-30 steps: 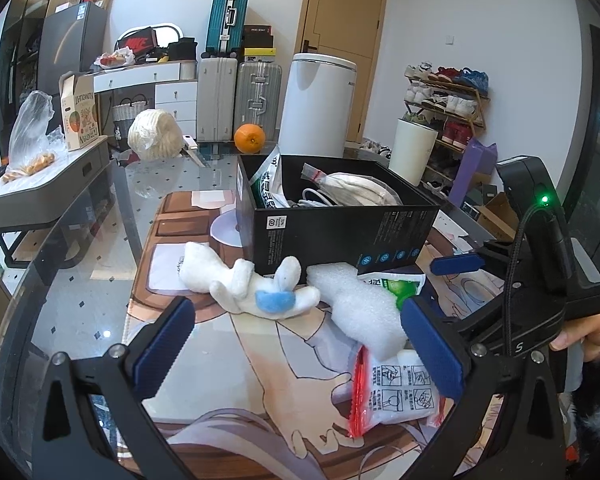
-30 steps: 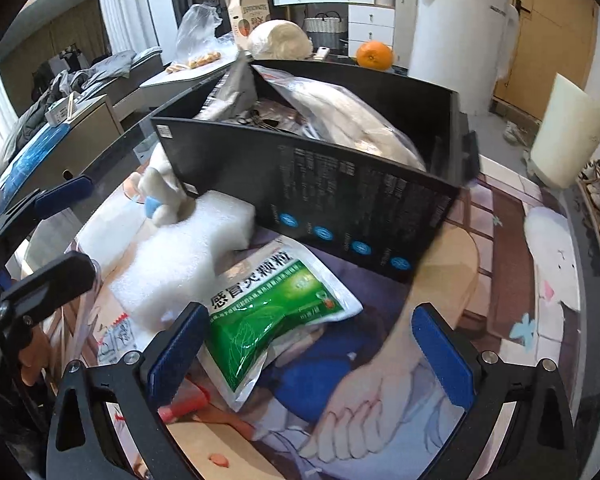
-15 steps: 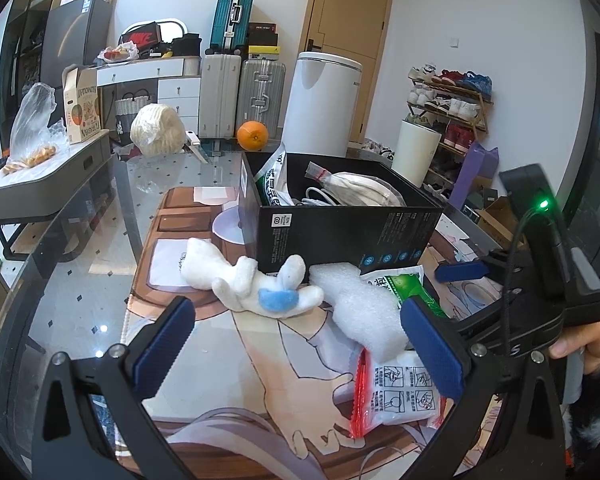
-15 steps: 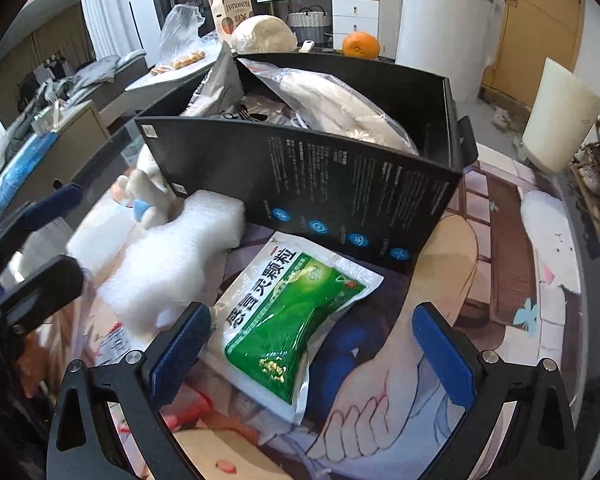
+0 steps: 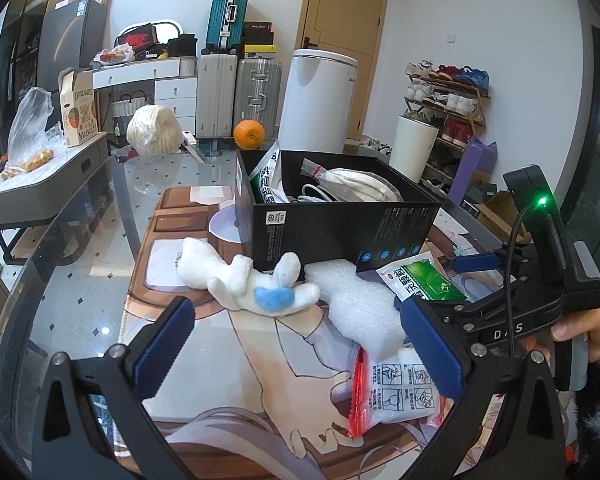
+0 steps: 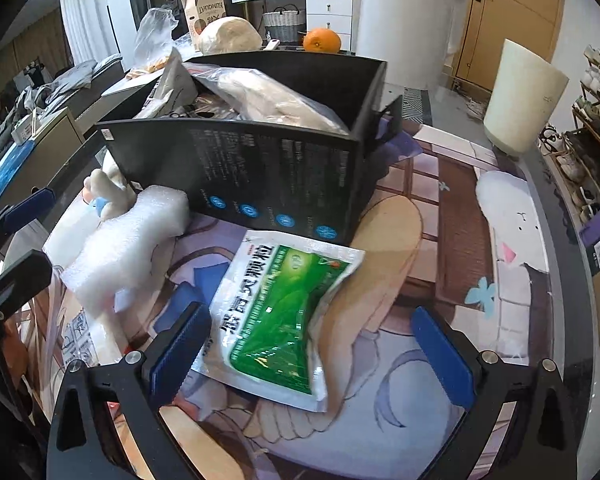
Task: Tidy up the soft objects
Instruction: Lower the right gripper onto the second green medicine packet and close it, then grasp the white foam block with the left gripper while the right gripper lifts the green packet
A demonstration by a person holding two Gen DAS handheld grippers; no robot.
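The green sachet (image 6: 278, 316) lies flat on the printed mat (image 6: 452, 248), just near of the black box (image 6: 268, 176), between the wide-open, empty right gripper (image 6: 310, 356) jaws. White foam (image 5: 356, 304) and plush toy (image 5: 244, 284) lie left; the left gripper (image 5: 300, 344) gapes empty.

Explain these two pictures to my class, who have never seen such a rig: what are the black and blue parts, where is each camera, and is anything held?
No robot here: a person holds a hand tool in each hand, each ending in a two-fingered claw with blue pads. A camera on each tool looks along its fingers.

The left view shows the left claw, open and empty, with the right tool beside it. The right view shows the right claw, also open and empty, just above a green packet.

On the printed mat lie a white plush toy, a white foam piece, a red-zip bag and a black box already holding soft items.
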